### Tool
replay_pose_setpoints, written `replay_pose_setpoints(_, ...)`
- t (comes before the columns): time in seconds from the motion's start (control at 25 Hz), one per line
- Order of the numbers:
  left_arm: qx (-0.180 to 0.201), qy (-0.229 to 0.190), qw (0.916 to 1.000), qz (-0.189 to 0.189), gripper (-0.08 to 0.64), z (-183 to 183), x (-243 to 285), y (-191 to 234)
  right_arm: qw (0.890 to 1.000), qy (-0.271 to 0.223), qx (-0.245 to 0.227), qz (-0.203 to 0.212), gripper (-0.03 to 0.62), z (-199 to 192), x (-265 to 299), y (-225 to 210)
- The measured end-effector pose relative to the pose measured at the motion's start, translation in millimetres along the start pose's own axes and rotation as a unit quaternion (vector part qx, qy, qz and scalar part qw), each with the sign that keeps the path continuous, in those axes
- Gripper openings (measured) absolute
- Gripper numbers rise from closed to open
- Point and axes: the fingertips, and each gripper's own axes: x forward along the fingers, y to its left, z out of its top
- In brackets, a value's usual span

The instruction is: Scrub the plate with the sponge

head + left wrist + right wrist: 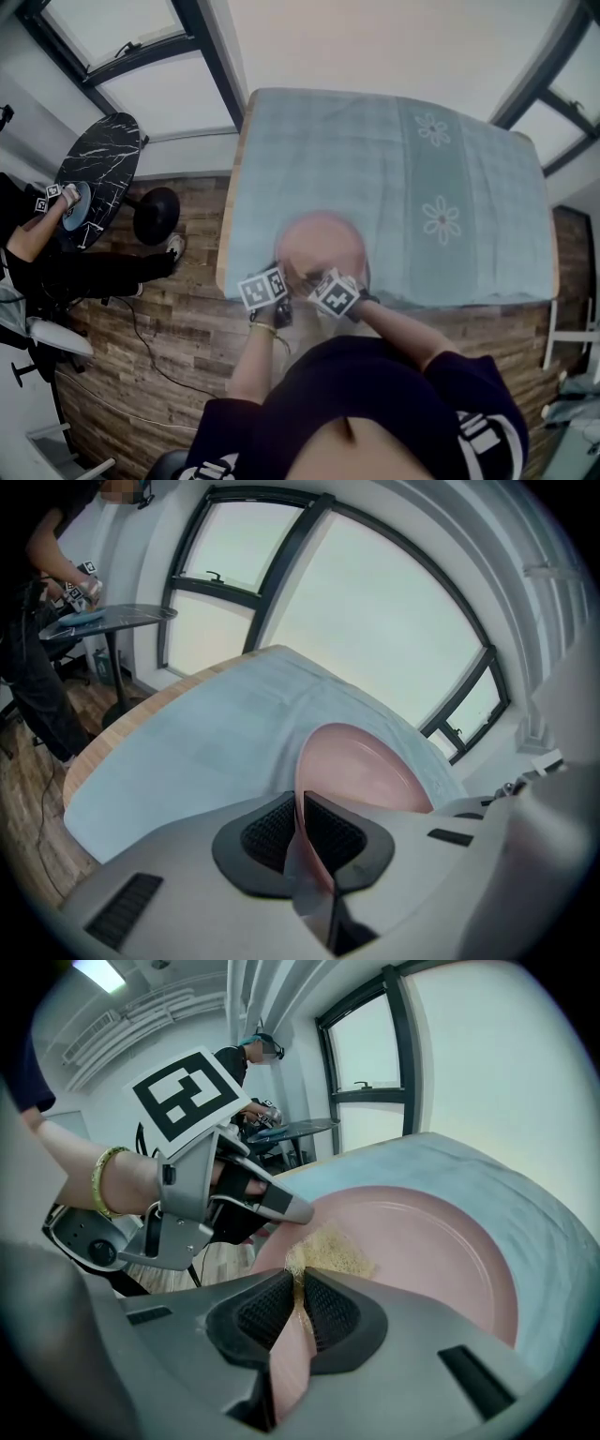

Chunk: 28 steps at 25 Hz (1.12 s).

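A pink plate (321, 239) lies on the cloth near the table's front edge. My left gripper (284, 278) is shut on the plate's near rim; in the left gripper view the rim (361, 766) runs edge-on between the pads of the left gripper (300, 803). In the right gripper view my right gripper (300, 1283) is shut on a thin yellow sponge (333, 1252), which rests on the plate (422, 1251) near its left rim. The left gripper (281, 1206) grips that rim just beside the sponge. In the head view the right gripper (314, 278) is next to the left one; the sponge is hidden there.
A pale blue-green cloth with flower prints (422, 159) covers the wooden table. To the left, beyond the table edge, stand a black marble round table (98, 173) and a person (37, 234) working at it. Wooden floor (178, 309) lies below.
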Motion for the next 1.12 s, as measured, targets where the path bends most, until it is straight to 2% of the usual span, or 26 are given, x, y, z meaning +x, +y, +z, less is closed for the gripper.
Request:
replay_pose_setpoints(0.68, -0.011, -0.004, 0.9999, 0.001, 0.032, -2.3, -0.3, 0.2, 0.999, 0.014, 0.017, 0.035, 0.038, -14.7, -15.8, 32.1)
replay_pose_setpoints(0.8, -0.015, -0.003, 0.9999, -0.001, 0.034, -3.5, 0.6, 0.4, 0.999, 0.005, 0.02, 0.025, 0.037, -11.2, -28.2, 26.1)
replay_pose_setpoints(0.92, -0.017, -0.003, 0.9998, -0.004, 0.033, -4.2, -0.1, 0.3, 0.999, -0.03, 0.027, 0.01, 0.037, 5.3, -46.9, 14.0)
replay_pose_setpoints(1.12, -0.02, -0.006, 0.9998, -0.007, 0.033, -4.6, 0.0, -0.2, 0.996, -0.076, 0.039, -0.04, 0.037, 23.4, -70.9, -29.6)
